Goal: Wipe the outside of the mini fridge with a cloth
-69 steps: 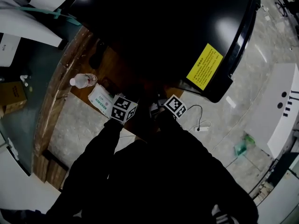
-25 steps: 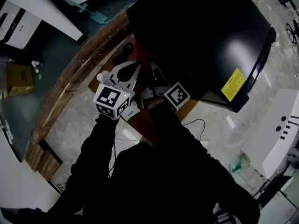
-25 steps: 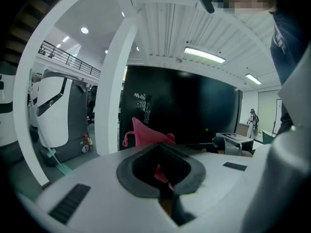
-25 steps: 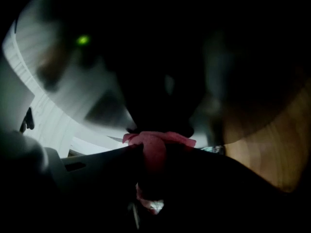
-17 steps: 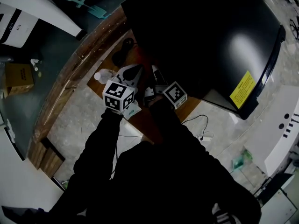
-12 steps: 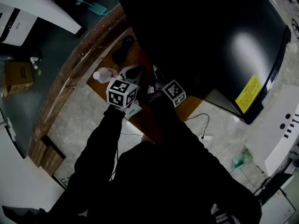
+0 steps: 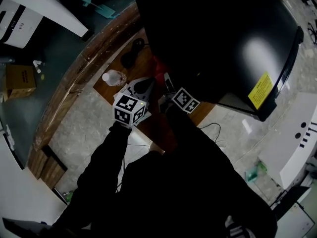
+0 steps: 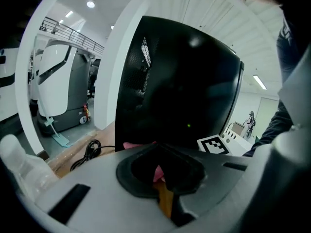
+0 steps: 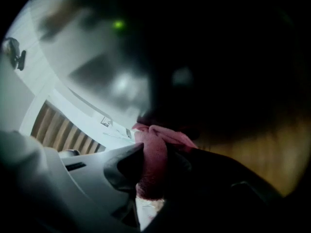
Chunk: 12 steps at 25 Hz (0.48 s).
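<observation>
The black mini fridge (image 7: 223,33) fills the upper right of the head view, with a yellow label (image 7: 261,90) near its edge. It looms close in the left gripper view (image 8: 180,81) and the right gripper view (image 9: 233,57). My right gripper (image 7: 167,83) (image 9: 153,166) is shut on a pink-red cloth (image 7: 159,69) (image 9: 155,159) held against the fridge's lower side. My left gripper (image 7: 142,85) (image 8: 158,178) is just left of it, jaws together and empty. A bit of the cloth (image 8: 130,144) shows beyond them.
A clear water bottle (image 7: 113,77) (image 8: 19,164) stands on the wooden board (image 7: 106,90) left of the grippers. A black coiled cable (image 7: 130,58) (image 8: 90,152) lies by the fridge base. A white cord (image 7: 214,129), a white machine (image 7: 292,128) and a cardboard box (image 7: 19,81) lie further off.
The left gripper has drawn back slightly toward me. The right gripper stays with the cloth at the fridge's side. My view has shifted a little.
</observation>
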Each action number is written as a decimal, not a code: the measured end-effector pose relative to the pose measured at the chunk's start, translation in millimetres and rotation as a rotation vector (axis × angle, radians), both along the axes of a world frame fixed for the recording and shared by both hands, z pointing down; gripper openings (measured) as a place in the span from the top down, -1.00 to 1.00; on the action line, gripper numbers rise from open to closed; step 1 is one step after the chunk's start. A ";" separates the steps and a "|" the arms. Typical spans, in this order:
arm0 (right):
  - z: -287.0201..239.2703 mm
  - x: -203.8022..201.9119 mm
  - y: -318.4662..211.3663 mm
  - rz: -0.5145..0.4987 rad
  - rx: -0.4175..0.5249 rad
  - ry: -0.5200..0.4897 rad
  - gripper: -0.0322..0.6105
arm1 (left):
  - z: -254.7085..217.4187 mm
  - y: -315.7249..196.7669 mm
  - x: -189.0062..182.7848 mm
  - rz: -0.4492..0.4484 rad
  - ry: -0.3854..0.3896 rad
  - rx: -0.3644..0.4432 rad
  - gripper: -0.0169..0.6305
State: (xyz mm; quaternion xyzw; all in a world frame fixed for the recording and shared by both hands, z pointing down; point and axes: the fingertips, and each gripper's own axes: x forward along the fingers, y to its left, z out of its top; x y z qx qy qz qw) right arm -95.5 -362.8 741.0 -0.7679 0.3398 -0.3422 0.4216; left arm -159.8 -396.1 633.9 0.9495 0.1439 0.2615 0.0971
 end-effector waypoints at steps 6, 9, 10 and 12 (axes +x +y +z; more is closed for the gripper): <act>-110.8 -28.5 44.4 -0.040 -0.004 0.201 0.62 | -90.5 10.9 -26.0 0.009 0.178 -0.007 0.93; -177.9 -53.4 65.4 -0.097 -0.086 0.388 0.62 | -131.0 26.8 -51.2 0.049 0.250 0.012 0.93; -198.5 -61.4 73.6 -0.113 -0.110 0.444 0.62 | -142.2 34.8 -58.8 0.070 0.271 0.017 0.93; -235.8 -76.7 90.6 -0.139 -0.149 0.541 0.62 | -162.6 51.0 -71.8 0.109 0.313 0.014 0.93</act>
